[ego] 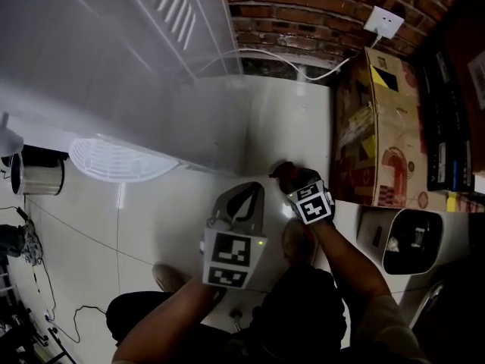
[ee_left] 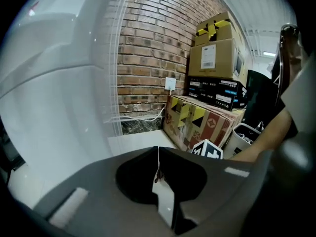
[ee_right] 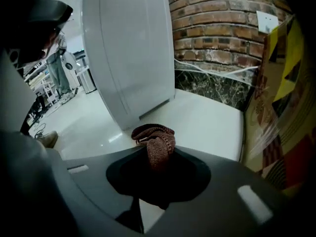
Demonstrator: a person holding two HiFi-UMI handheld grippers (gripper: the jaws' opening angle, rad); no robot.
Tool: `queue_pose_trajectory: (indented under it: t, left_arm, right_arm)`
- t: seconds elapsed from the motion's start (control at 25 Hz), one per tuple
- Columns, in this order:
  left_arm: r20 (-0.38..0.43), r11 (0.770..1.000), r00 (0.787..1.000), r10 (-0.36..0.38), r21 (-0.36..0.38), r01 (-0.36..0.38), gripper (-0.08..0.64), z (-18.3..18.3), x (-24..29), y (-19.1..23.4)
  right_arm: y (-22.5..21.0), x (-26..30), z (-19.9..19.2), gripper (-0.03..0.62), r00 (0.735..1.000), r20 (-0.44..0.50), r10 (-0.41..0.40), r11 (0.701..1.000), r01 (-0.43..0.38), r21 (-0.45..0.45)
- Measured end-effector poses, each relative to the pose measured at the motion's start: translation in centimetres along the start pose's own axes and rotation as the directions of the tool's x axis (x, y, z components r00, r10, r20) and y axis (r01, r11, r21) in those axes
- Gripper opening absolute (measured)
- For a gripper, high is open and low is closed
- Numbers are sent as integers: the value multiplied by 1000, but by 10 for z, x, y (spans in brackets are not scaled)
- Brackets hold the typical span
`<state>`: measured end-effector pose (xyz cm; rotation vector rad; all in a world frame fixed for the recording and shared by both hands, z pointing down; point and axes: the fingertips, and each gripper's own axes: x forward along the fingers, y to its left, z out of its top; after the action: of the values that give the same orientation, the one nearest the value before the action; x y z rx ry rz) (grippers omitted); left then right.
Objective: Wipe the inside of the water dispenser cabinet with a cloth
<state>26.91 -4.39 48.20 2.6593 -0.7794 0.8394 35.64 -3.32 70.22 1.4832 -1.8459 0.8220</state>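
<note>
right gripper (ee_right: 157, 154) pinches a crumpled reddish-brown knitted cloth (ee_right: 154, 132) over the glossy white floor (ee_right: 207, 120), while the left gripper (ee_left: 158, 152) has its jaws pressed together on nothing.

Grey left tongs (ego: 250, 189), square-marked cube (ego: 229, 258)

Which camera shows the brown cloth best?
The right gripper view: the cloth sits close up, its woven texture clear, pinched in the right gripper. The head view shows the cloth only as a small dark bundle ahead of that gripper. The left gripper view doesn't show it.
</note>
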Motion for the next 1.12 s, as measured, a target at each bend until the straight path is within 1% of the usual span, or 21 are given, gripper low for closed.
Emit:
queue_pose_trajectory:
  t: [0.16,0.24,0.32,0.4,0.52,0.64,0.76,0.84,0.88,0.92,1.04,1.12]
  left_arm:
    - [-6,1000,1000,15,-14,-15,2,-1,0,5]
    - [-20,1000,1000,20,-9,-20,2,-6,1,6]
    - [-37,1000,999,16,-6,-16,2,-12,1,4]
    - [-42,1000,999,7,-3,-8,2,-14,0,0]
    - [-21,1000,1000,4,-3,-4,2,-5,-4,-3]
    - [12,1000,1000,7,0,-7,2,10,-16,-5]
    - [72,1000,997,17,11,-18,2,32,-35,-9]
    - [97,1000,995,22,20,-24,2,41,-58,-14]
    - [113,999,993,27,21,-29,2,45,-72,-16]
    - [139,999,990,35,19,-38,2,52,-84,-17]
    - [231,997,971,67,18,-73,2,79,-118,-20]
    - [252,995,963,90,19,-98,0,88,-145,-21]
  right_arm:
    - [-8,23,-28,109,994,-109,-8,1000,10,18]
    - [-9,31,-38,115,991,-136,3,999,4,49]
    - [-9,36,-42,125,991,-130,15,996,-4,84]
    - [-12,34,-41,148,993,-117,19,995,-8,98]
    - [-12,21,-35,198,995,-91,35,991,-23,135]
    - [-6,-6,-26,216,998,-41,52,984,-44,174]
    - [-11,-43,3,218,999,39,32,990,-37,133]
    - [-5,-78,24,186,994,105,15,993,-27,114]
    - [-1,-97,38,155,990,143,8,994,-24,105]
    - [1,-118,55,119,983,184,0,996,-17,88]
    - [4,-184,118,34,953,302,-17,1000,17,3]
    - [25,-229,151,23,933,361,2,998,20,-56]
